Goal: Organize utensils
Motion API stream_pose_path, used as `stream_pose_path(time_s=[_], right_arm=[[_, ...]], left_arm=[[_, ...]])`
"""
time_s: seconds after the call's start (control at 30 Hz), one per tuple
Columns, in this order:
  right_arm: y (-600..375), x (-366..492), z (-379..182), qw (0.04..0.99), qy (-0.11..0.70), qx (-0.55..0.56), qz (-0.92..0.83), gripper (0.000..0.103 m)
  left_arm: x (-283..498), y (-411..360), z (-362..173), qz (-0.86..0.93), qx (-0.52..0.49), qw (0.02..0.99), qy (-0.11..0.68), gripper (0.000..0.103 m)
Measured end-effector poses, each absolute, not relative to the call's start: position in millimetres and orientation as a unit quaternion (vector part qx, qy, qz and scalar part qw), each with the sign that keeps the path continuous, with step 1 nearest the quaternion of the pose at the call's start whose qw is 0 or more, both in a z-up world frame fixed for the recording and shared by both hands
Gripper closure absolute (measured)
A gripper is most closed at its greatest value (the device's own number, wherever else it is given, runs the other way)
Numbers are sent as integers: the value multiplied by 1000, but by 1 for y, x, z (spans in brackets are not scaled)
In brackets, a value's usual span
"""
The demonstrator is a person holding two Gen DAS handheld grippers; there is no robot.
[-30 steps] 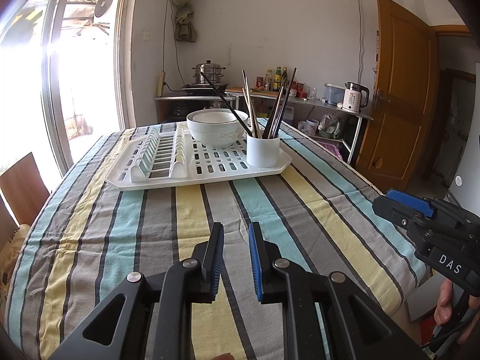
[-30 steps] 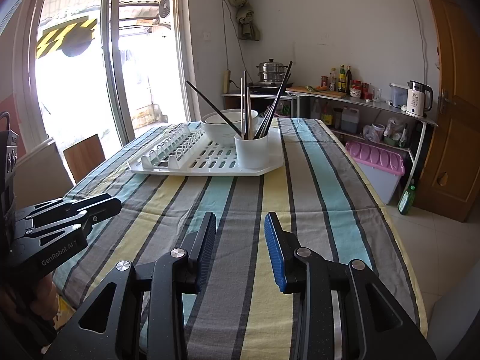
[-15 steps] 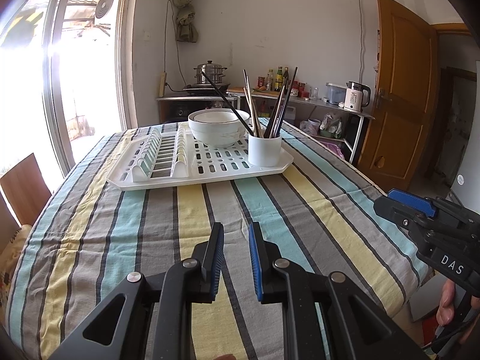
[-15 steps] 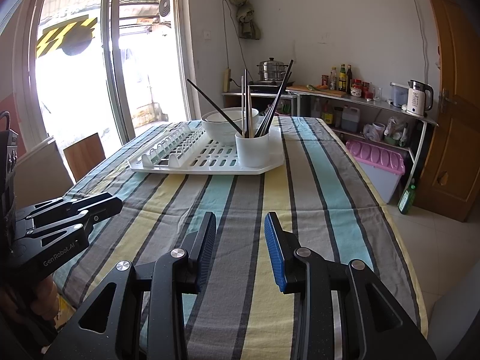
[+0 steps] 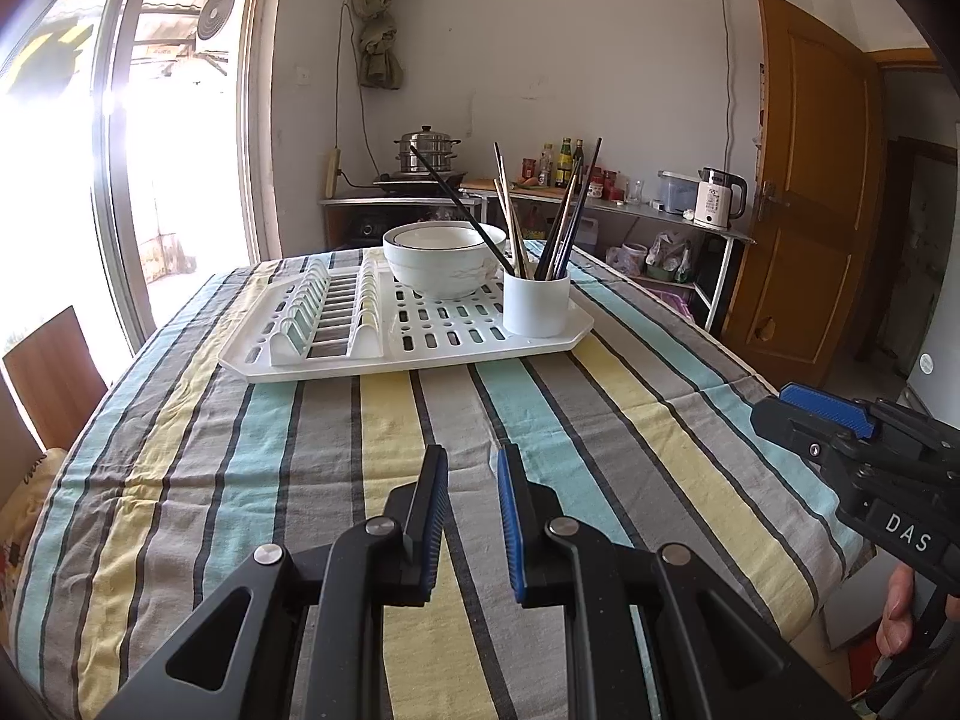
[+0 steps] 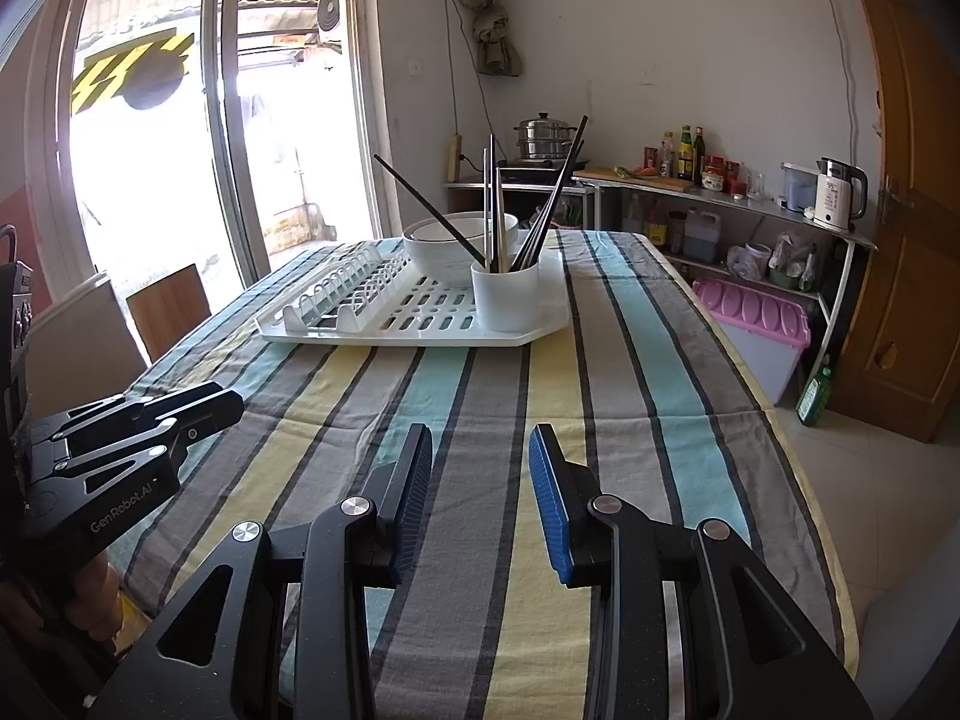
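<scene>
A white cup holding several chopsticks stands on the near right corner of a white dish rack. A white bowl sits behind the cup. My left gripper is open and empty, low over the striped tablecloth, well short of the rack. My right gripper is open and empty, also near the table's front. Each gripper shows at the edge of the other's view: the right one, the left one.
The striped tablecloth covers the table. A wooden chair stands at the left. A shelf with a kettle, bottles and a steamer pot lines the back wall. A pink-lidded bin sits on the floor at the right.
Both views have drifted very slightly toward the rack. Both grippers stay open and empty.
</scene>
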State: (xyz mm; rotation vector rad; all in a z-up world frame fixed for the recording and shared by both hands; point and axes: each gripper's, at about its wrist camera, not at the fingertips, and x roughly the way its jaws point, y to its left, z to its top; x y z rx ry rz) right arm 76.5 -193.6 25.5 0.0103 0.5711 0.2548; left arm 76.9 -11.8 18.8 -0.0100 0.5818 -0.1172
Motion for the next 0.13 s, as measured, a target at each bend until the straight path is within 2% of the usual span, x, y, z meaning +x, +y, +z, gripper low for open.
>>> stream_pose_path(time_s=[0.13], right_arm=[[-194,77,26,951,281,5,125,68]], left_arm=[[78,-12,19,-56,-6,956,287,86]])
